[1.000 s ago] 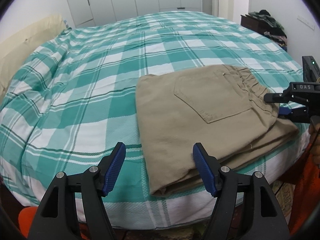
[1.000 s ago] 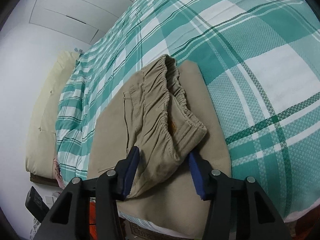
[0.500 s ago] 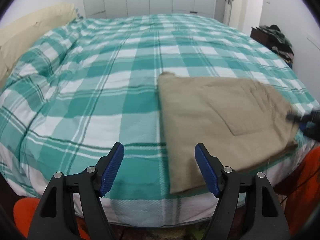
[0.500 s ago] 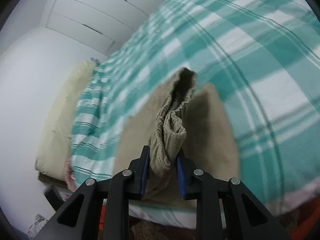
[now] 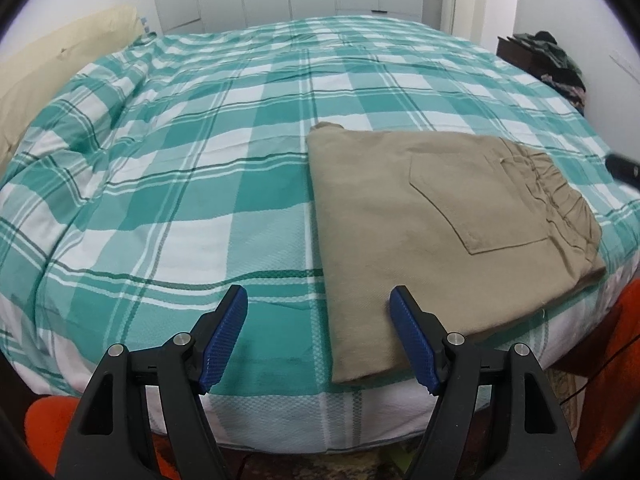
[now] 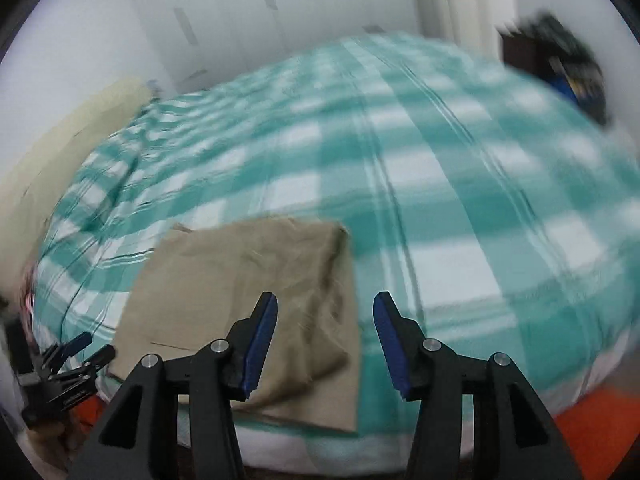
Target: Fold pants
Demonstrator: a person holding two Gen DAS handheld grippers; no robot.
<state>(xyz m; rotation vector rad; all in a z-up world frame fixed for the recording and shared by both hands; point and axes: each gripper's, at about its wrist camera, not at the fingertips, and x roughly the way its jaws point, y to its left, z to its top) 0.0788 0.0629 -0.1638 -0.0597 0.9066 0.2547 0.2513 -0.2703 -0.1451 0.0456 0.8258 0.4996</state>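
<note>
**Khaki pants folded up on the bed: notes on how they'd handle**

Folded beige cotton-twill pants [image 5: 436, 236] lying flat near the front edge of the bed with the teal-and-white checked cover [image 5: 192, 168], back patch pocket facing up, gathered elastic waistband off to the right side. Looks like a tidy rectangle already, so probably close to done, maybe one more fold or just a bit of smoothing left.

Left hand-held gripper [image 5: 318, 340] hanging over the bed edge with its blue pads spread wide, nothing between them, the near left corner of the pants just under the right pad. Right hand-held gripper [image 6: 325, 344] jaws opening at this moment, nothing pinched, fabric visible below the left pad but not touched as far as can be told. Right view pretty blurry, so no fine detail there.

Handling guess: soft, floppy, light, not slippery thanks to the twill weave, nothing fragile. Several layers stacked, so a pinch on only the top layer would peel the fold open. Best bet: grab through the whole stack at a corner or along the thick folded edge. Waistband bulkiest and easiest to catch, but stretchy, so likely to bunch. Worth lifting both ends together to stop the middle sagging.
</note>
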